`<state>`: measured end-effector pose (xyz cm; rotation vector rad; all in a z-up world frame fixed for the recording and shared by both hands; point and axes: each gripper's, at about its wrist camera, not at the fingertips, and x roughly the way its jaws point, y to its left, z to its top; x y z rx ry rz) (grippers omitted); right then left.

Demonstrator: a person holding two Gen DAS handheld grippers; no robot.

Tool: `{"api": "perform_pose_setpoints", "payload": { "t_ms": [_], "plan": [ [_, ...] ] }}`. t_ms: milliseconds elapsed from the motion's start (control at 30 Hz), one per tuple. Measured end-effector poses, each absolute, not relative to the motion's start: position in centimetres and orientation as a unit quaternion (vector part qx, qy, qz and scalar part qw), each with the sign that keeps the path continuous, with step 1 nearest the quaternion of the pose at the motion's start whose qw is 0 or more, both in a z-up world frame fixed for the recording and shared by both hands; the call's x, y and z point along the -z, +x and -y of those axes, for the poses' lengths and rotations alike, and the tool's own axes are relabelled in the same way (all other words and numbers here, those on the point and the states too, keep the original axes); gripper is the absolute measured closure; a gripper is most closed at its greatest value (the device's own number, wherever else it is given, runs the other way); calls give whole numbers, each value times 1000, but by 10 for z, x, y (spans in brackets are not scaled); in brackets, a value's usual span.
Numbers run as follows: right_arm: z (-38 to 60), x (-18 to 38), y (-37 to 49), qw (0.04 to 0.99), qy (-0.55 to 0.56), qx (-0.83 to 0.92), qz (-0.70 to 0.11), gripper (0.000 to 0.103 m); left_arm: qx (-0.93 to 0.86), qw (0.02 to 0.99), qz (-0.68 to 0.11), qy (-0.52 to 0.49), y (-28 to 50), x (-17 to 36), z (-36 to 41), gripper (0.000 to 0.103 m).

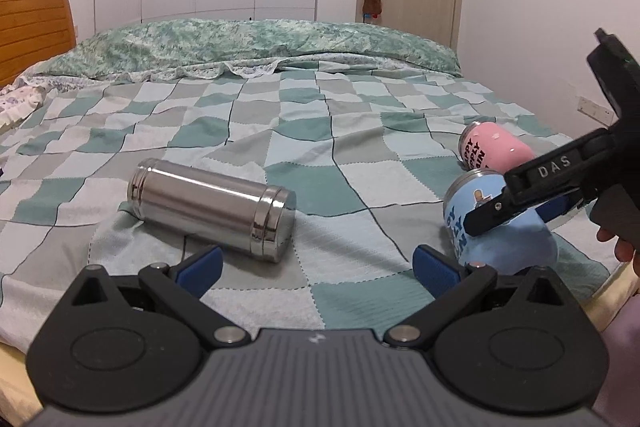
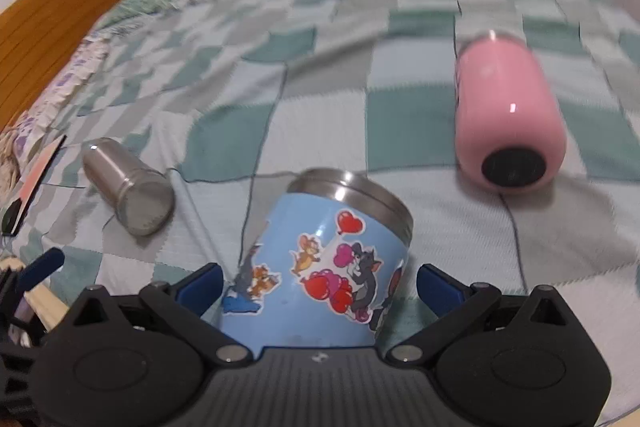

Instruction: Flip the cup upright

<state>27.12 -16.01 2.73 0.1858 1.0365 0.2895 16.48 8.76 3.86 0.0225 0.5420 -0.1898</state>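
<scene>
The right gripper (image 2: 319, 281) has its jaws apart, one on each side of the blue cup (image 2: 320, 259), which lies on its side on the checked bedspread (image 2: 320, 131) near the bed's front edge; contact between pads and cup wall cannot be confirmed. The left gripper (image 1: 318, 267) is also spread wide and holds nothing. To perform the step well, centre the blue cup between the pads, close on its mid-body, then rotate until the steel rim faces up and set it down gently, since the soft bedding probably gives poor footing. The pink cup (image 2: 508, 111) and the steel flask (image 2: 128, 185) also lie on their sides, well apart. Contents of all three containers cannot be seen.
</scene>
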Motion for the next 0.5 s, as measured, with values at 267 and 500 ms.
{"api": "perform_pose_setpoints", "payload": {
  "t_ms": [267, 500],
  "plan": [
    [167, -19, 293, 835, 142, -119, -518, 4, 92, 959, -269, 11, 168, -35, -88, 0],
    [175, -4, 304, 812, 205, -115, -534, 14, 87, 960, -267, 5, 169, -34, -89, 0]
  ]
}}
